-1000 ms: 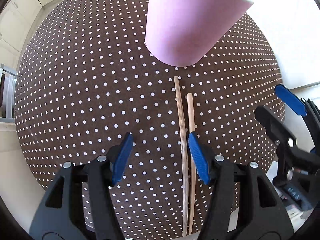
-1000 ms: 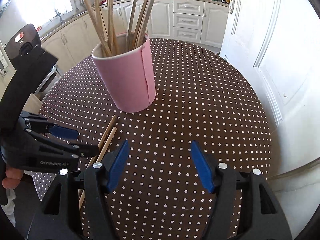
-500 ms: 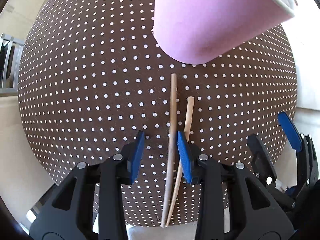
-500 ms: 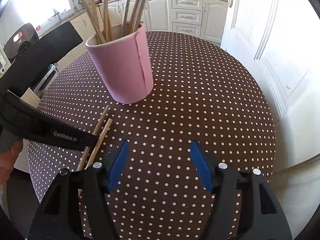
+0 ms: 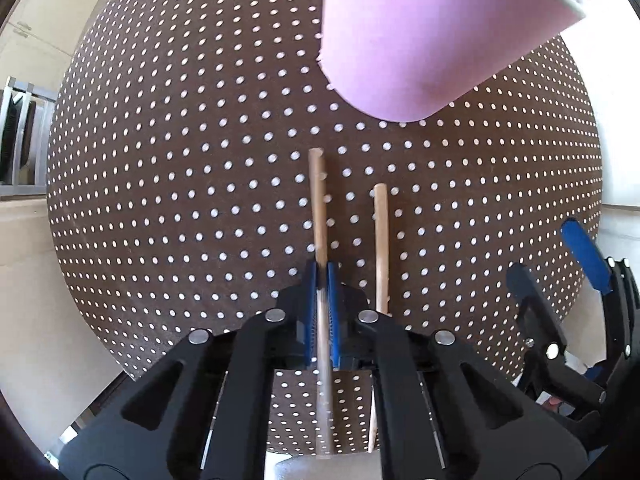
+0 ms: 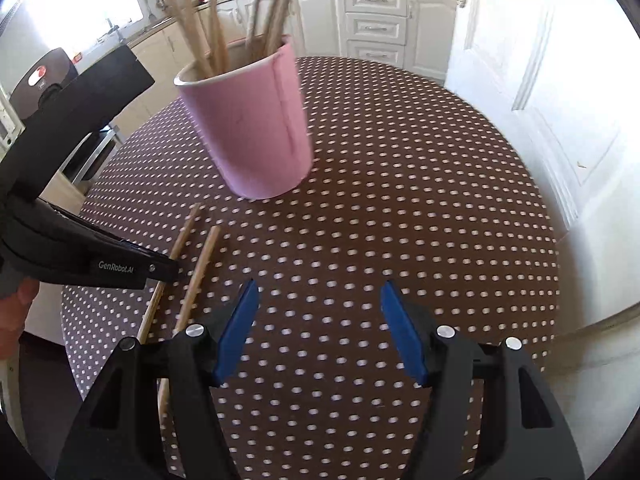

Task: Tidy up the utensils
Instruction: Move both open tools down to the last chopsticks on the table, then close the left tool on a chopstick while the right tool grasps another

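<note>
Two wooden chopsticks lie side by side on the brown polka-dot tablecloth (image 5: 180, 200). My left gripper (image 5: 321, 276) is shut on the left chopstick (image 5: 318, 204); the second chopstick (image 5: 381, 240) lies free just right of it. A pink cup (image 5: 420, 32) stands beyond them, holding several chopsticks (image 6: 216, 32). In the right wrist view the cup (image 6: 256, 128) is ahead left, both loose chopsticks (image 6: 200, 264) lie at left, and the left gripper (image 6: 172, 270) reaches in from the left. My right gripper (image 6: 320, 312) is open and empty above the cloth.
The table's edge is close in front of the left gripper (image 5: 120, 368). White kitchen cabinets (image 6: 372, 28) stand behind the table and a white door (image 6: 560, 80) is at the right. The right gripper shows at the left wrist view's right edge (image 5: 580, 280).
My left gripper has closed from wide open onto the left chopstick and moved nearer the cup. The two chopsticks now lie a little further apart. The right gripper stays open.
</note>
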